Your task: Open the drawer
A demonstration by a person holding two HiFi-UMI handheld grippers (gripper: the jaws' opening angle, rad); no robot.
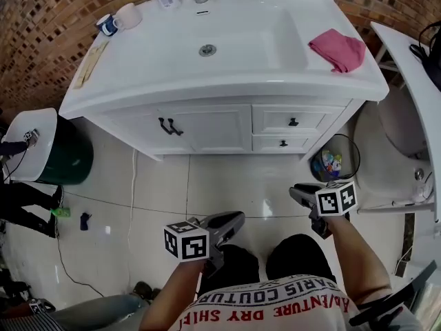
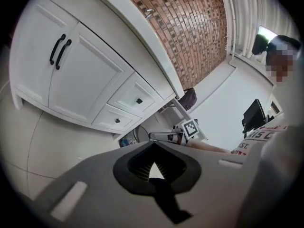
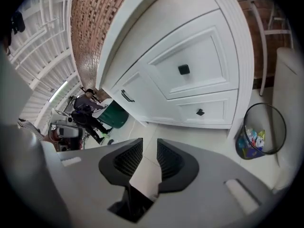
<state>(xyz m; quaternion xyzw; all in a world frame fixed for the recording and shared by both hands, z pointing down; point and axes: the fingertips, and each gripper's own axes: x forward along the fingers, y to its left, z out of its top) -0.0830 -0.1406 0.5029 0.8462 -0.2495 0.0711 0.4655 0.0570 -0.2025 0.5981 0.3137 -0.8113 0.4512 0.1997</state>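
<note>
Drawer (image 1: 303, 118) shut, well ahead of right tongs (image 3: 148, 144), slightly apart and empty — left tongs (image 2: 153, 145) together — approach step; next, reach its knob (image 1: 293, 122)

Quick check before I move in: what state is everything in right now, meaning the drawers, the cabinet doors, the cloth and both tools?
Upper drawer, closed.
Lower drawer, closed.
Cabinet doors, both closed.
Left tool, shut, holding nothing.
Right tool, slightly open, nothing between its jaws.
Pink cloth, crumpled.
</note>
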